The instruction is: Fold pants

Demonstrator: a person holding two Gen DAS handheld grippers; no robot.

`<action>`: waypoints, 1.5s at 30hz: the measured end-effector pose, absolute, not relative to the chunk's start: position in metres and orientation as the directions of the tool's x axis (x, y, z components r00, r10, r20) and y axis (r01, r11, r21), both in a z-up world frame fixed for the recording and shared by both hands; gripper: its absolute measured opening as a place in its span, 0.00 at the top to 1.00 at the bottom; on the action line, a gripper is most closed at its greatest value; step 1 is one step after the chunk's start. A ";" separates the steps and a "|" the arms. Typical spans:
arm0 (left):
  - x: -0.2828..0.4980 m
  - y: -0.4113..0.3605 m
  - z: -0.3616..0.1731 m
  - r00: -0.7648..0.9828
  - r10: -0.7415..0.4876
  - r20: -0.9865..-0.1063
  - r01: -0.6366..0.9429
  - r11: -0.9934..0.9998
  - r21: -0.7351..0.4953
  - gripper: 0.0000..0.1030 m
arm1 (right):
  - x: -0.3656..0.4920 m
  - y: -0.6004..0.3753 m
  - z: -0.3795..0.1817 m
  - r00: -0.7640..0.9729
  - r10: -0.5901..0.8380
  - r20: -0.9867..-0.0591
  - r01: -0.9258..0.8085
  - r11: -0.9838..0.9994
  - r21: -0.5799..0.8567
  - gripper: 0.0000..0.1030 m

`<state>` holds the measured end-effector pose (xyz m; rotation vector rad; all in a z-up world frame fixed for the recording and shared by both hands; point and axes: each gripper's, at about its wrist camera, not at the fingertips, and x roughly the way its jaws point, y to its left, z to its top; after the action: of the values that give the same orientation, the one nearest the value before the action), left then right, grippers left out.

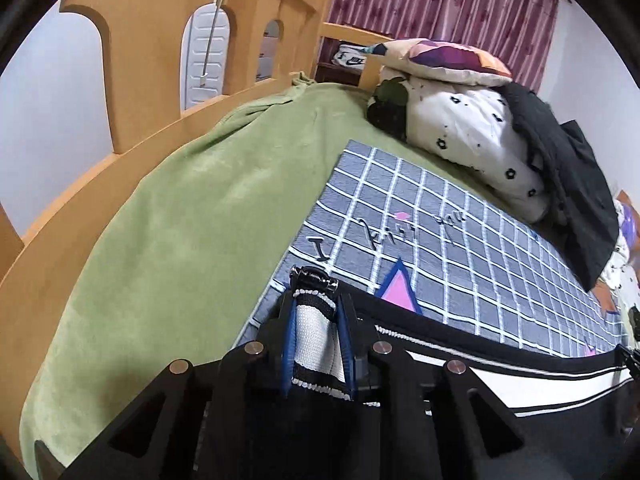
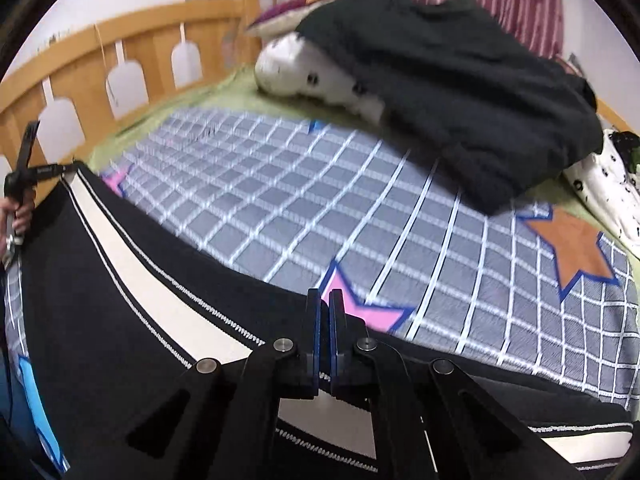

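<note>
While the pants lie across the checked bed cover, both tongs grip one striped edge — left tongs clamped on it at six o'clock, right tongs pressed together on it — presumably for a fold. A Nike bag sits at twelve o'clock.

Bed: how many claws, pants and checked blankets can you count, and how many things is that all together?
Claws: 2, the left claw and the right claw
Pants: 1
Checked blankets: 1
Total: 4
</note>
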<state>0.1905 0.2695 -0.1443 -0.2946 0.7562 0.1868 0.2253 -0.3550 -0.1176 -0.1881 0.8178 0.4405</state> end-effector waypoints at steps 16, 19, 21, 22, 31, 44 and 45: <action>0.191 0.251 -0.148 0.694 0.157 -0.702 -0.302 0.949 -0.086 0.37 | 0.224 -0.378 -0.129 0.659 0.213 -0.721 -0.281 0.959 0.027 0.48; 0.208 0.249 -0.166 0.648 0.171 -0.742 -0.315 0.947 -0.057 0.44 | 0.227 -0.390 -0.145 0.626 0.152 -0.765 -0.250 0.968 -0.012 0.48; 0.219 0.251 -0.180 0.597 0.183 -0.781 -0.345 0.938 -0.043 0.62 | 0.238 -0.388 -0.169 0.573 0.106 -0.812 -0.263 0.963 -0.060 0.49; 0.221 0.253 -0.182 0.597 0.197 -0.778 -0.356 0.934 -0.037 0.66 | 0.241 -0.388 -0.175 0.569 0.107 -0.815 -0.271 0.961 -0.063 0.49; 0.222 0.258 -0.175 0.643 0.177 -0.745 -0.341 0.937 -0.072 0.81 | 0.257 -0.375 -0.166 0.628 0.151 -0.764 -0.289 0.956 -0.048 1.00; 0.206 0.255 -0.170 0.645 0.152 -0.749 -0.320 0.944 -0.084 0.40 | 0.252 -0.414 -0.150 0.548 0.142 -0.824 -0.334 0.941 -0.059 0.29; 0.207 0.256 -0.173 0.636 0.150 -0.757 -0.328 0.940 -0.090 0.40 | 0.257 -0.413 -0.160 0.516 0.128 -0.847 -0.352 0.933 -0.073 0.34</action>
<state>0.2075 0.2562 -0.1730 -0.2280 0.8399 0.2757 0.2566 -0.4131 -0.1604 -0.2483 0.9893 0.2915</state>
